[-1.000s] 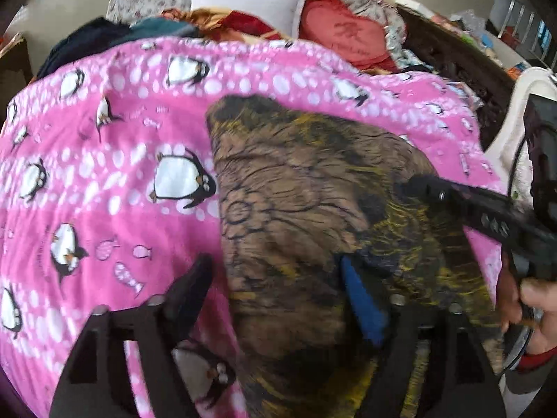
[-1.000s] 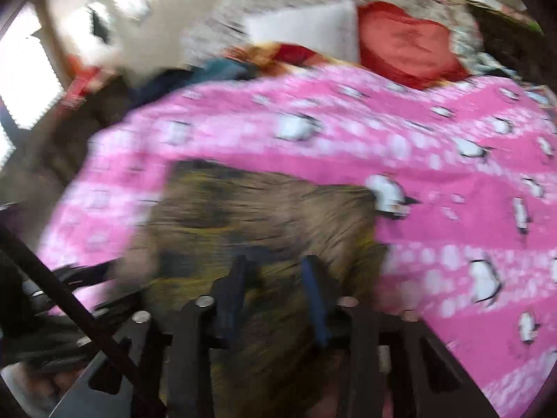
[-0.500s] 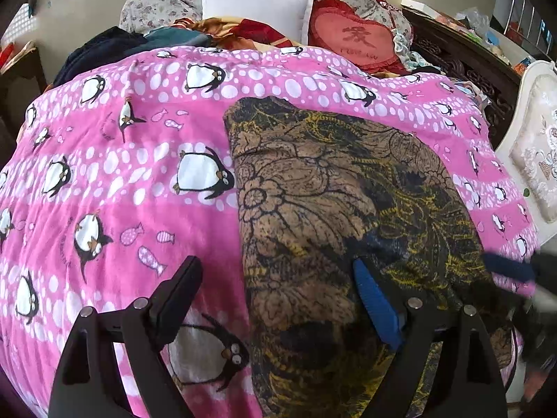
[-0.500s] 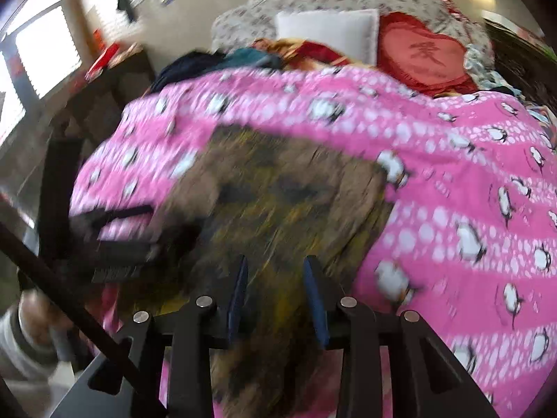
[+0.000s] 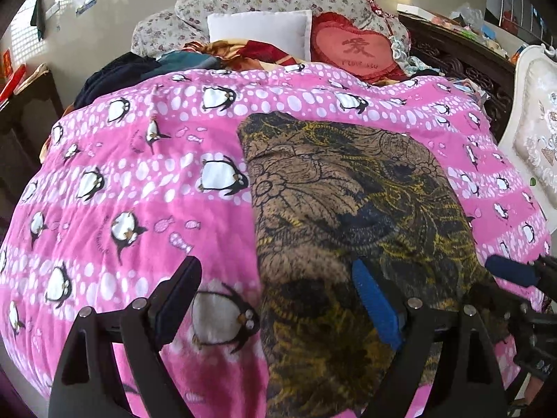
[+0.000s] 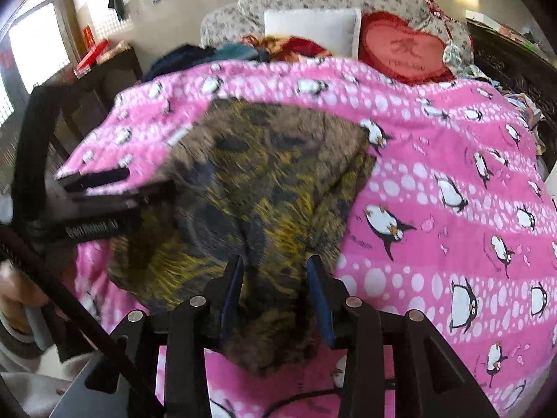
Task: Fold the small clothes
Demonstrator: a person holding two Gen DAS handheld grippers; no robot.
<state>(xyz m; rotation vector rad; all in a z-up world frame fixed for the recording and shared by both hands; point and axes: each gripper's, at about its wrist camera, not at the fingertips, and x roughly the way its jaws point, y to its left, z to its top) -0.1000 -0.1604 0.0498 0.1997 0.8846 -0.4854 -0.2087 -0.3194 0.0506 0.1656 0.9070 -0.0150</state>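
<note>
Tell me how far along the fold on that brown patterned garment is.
Done: the brown and yellow garment lies in a compact slab on the pink penguin blanket, so at least one fold looks made. In hand: nothing gripped. The left hand-held gripper is wide open, and the right hand-held gripper has just been opening, cloth below but unpinched. Left: probably a final fold or setting it aside; more clothes wait by the pillows.

The garment (image 5: 348,216) is brown with black and yellow floral print. The blanket (image 5: 139,181) is pink with white dots and black-and-white penguins. The heart cushion (image 5: 355,52) is red.
</note>
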